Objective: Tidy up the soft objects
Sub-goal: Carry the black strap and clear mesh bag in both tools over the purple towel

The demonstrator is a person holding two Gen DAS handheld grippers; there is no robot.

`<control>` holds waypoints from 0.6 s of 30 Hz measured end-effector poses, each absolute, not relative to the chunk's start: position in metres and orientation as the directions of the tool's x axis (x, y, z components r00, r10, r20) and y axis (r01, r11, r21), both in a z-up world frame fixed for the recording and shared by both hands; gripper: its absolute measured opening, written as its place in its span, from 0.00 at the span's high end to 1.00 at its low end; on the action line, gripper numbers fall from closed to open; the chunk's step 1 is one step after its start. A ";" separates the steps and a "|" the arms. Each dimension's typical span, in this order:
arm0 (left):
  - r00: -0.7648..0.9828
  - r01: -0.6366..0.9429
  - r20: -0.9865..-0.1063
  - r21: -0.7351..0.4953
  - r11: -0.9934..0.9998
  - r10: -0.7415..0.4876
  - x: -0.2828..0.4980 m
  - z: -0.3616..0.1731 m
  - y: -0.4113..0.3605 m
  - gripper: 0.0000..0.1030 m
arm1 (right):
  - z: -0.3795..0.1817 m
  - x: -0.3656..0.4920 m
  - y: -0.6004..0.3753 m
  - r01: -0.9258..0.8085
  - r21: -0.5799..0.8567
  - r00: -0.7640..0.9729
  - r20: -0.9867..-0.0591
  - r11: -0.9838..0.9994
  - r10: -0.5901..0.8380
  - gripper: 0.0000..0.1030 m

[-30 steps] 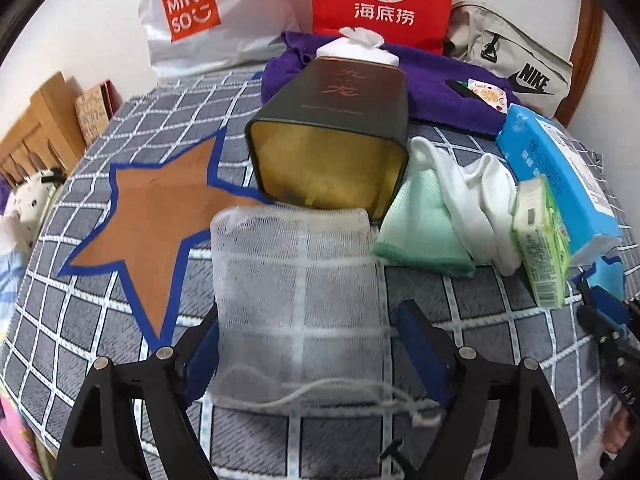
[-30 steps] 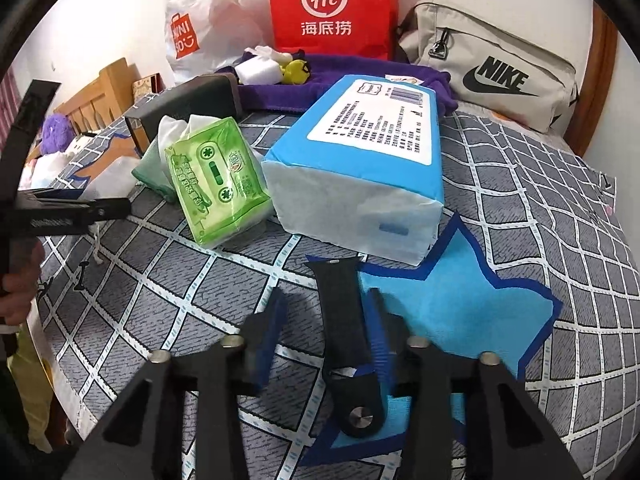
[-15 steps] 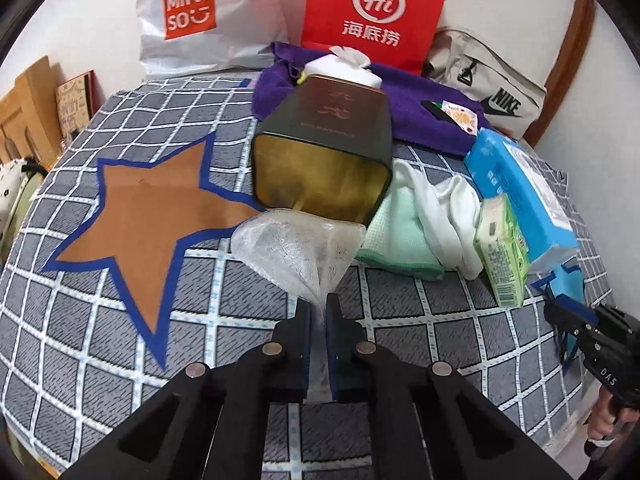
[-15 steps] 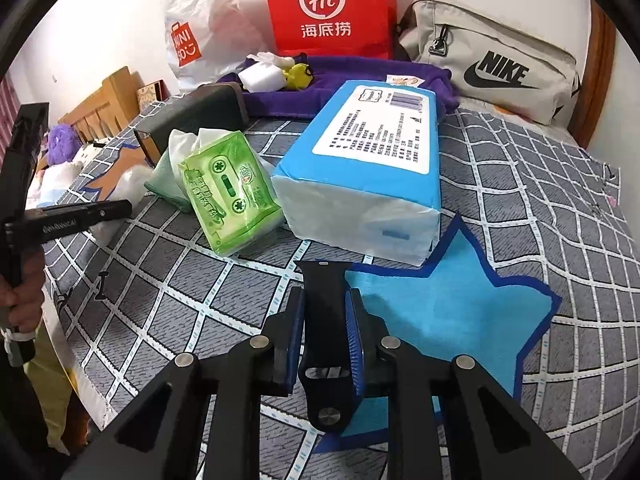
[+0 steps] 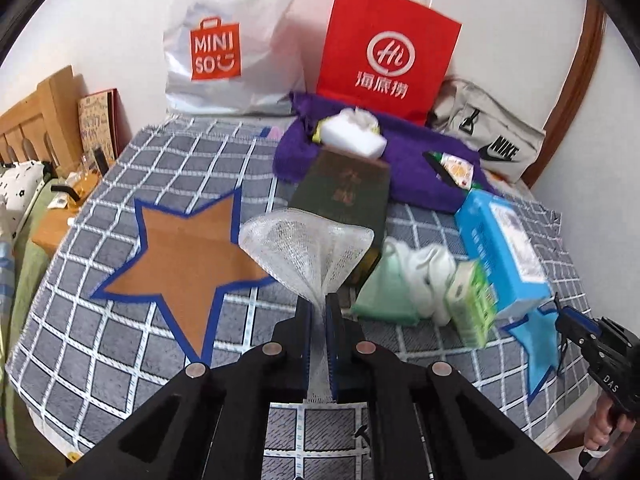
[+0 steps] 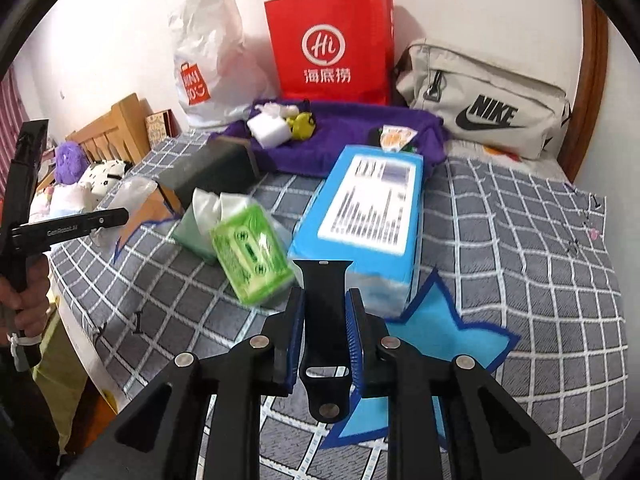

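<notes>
My left gripper (image 5: 319, 308) is shut on the bunched end of a white mesh bag (image 5: 306, 244), which fans out above the fingers, lifted off the checked grey blanket (image 5: 120, 320). An orange star patch (image 5: 180, 256) lies on the blanket to the left of it. In the right wrist view my right gripper (image 6: 325, 300) is shut on a black watch strap (image 6: 325, 320), held up lengthwise between the blue pads over a blue star patch (image 6: 440, 336). The left gripper (image 6: 116, 216) shows at the far left with the mesh bag (image 6: 132, 192) hanging in it.
A dark green tin box (image 5: 344, 196), a mint cloth with white socks (image 5: 404, 280), a green tissue pack (image 6: 252, 256) and a blue tissue pack (image 6: 372, 216) lie mid-blanket. Behind are a purple towel (image 6: 348, 132), red and white shopping bags and a grey Nike bag (image 6: 488, 108).
The left jaws closed on the mesh bag and lifted it off the blanket. The right jaws closed on the black strap and raised it from the blue star.
</notes>
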State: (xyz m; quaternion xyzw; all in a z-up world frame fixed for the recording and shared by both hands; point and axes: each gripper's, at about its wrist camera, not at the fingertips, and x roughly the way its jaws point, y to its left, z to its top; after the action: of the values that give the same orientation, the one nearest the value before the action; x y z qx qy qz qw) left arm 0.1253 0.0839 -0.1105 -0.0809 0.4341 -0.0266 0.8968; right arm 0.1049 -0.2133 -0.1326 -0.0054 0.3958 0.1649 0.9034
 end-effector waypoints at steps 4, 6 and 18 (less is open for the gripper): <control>0.635 -0.020 -0.764 -0.163 0.986 -0.113 0.130 -0.096 0.082 0.93 | -0.119 0.112 -0.213 -0.304 0.117 0.645 -0.705 0.945 0.294 0.80; 0.642 -0.020 -0.758 -0.166 0.986 -0.115 0.135 -0.088 0.080 0.93 | -0.112 0.115 -0.213 -0.306 0.121 0.648 -0.700 0.944 0.300 0.80; 0.684 0.015 -0.720 -0.145 0.989 -0.116 0.164 -0.043 0.060 0.93 | -0.072 0.143 -0.220 -0.284 0.114 0.689 -0.666 0.952 0.285 0.80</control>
State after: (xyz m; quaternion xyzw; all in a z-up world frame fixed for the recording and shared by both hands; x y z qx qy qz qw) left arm 0.1635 0.0599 -0.0427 -0.0638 0.3956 -0.0356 0.9155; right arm 0.1432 -0.2201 -0.0720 0.0008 0.3625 0.1547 0.9190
